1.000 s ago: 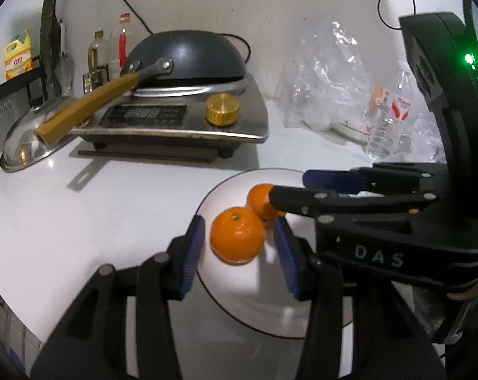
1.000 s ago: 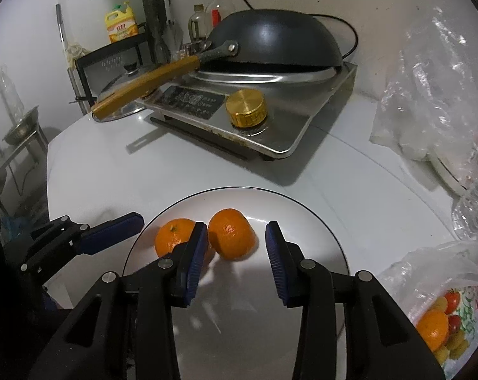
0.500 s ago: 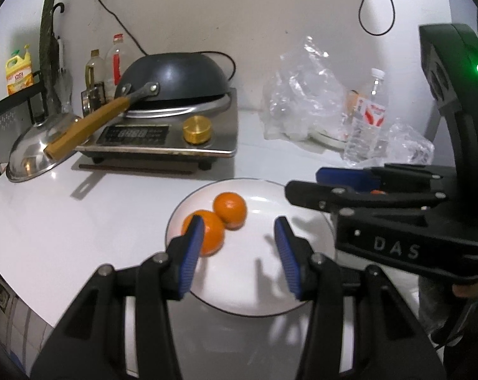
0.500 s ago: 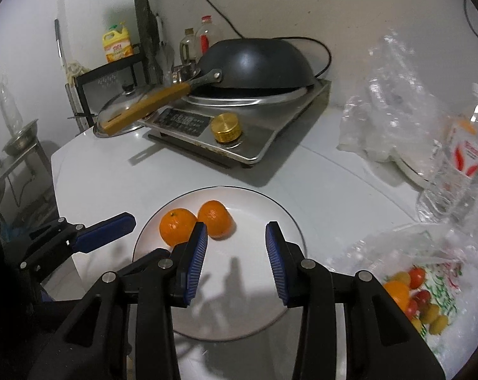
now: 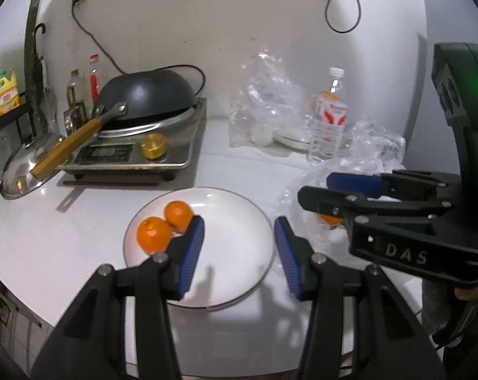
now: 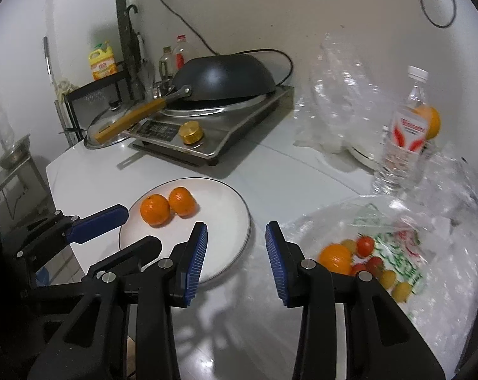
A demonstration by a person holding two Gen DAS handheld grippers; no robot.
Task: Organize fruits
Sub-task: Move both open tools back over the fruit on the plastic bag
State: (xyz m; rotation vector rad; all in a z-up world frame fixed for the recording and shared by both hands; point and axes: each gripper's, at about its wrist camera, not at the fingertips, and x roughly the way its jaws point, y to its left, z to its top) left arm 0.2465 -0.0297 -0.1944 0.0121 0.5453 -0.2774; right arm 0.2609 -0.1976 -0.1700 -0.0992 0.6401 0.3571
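Note:
Two oranges (image 5: 153,234) (image 5: 178,211) lie side by side on the left part of a white plate (image 5: 239,209). My left gripper (image 5: 239,253) hovers open over the plate's near half, to the right of the oranges, with nothing between its blue pads. In the right wrist view, my right gripper (image 6: 235,259) stands open and empty above the plate's right rim (image 6: 247,221), near the oranges (image 6: 155,210) (image 6: 182,201). To its right, a clear plastic bag (image 6: 397,240) holds another orange (image 6: 335,258), cherry tomatoes (image 6: 365,243) and small yellow fruits.
An induction cooker (image 5: 134,155) carrying a black wok stands at the back left, beside a steel lid (image 5: 20,174). A water bottle (image 6: 403,145), crumpled clear bags (image 5: 264,107) and a white dish stand at the back right. The table edge runs close in front.
Both grippers have drawn back and upward from the oranges they flanked. The oranges stay on the plate. The fruit bag has come into the right wrist view.

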